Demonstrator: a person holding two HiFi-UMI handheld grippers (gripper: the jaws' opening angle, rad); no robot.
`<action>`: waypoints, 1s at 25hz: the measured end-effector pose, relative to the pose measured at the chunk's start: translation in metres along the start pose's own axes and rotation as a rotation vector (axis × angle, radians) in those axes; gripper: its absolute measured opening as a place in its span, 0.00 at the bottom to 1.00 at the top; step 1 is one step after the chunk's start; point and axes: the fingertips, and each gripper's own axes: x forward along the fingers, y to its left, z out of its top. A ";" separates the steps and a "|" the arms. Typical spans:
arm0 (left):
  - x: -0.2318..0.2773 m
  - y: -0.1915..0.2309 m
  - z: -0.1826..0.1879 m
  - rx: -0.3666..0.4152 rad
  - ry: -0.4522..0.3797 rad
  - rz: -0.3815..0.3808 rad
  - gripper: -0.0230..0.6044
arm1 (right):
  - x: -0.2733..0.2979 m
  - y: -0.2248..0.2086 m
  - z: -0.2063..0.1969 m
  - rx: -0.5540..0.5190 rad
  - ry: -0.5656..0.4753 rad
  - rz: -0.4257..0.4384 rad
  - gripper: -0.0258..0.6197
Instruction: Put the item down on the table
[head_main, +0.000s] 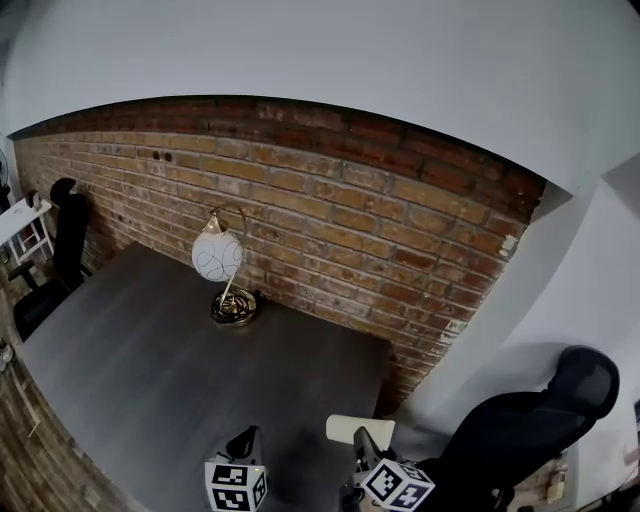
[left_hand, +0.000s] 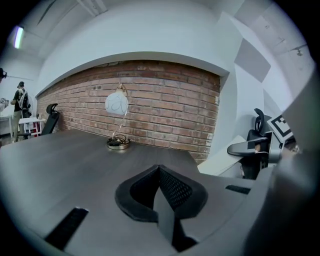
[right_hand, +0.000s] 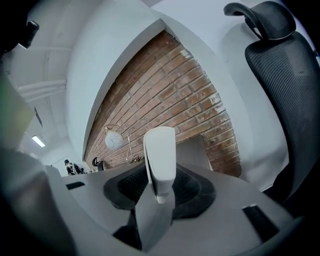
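A white oblong item (head_main: 360, 429) sticks out from my right gripper (head_main: 364, 443), which is shut on its lower part. In the right gripper view the item (right_hand: 160, 152) stands upright between the dark pads. It hangs near the right edge of the dark grey table (head_main: 150, 380); I cannot tell whether it touches the top. My left gripper (head_main: 246, 442) is low over the table's front, to the left of the right one. Its jaws (left_hand: 160, 175) meet with nothing between them.
A lamp (head_main: 222, 265) with a white globe and brass base stands at the table's back, by the brick wall (head_main: 380, 230). A black office chair (head_main: 530, 420) is close on the right, and another black chair (head_main: 65, 240) stands at the far left.
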 end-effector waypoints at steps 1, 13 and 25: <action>0.005 0.001 -0.002 -0.014 0.003 0.001 0.07 | 0.007 -0.001 0.000 0.006 0.003 0.004 0.29; 0.057 0.009 -0.026 -0.030 0.045 0.021 0.07 | 0.078 -0.011 0.004 0.037 -0.006 0.042 0.29; 0.065 0.025 -0.043 -0.042 0.062 0.059 0.07 | 0.119 -0.010 -0.012 0.071 0.012 0.053 0.29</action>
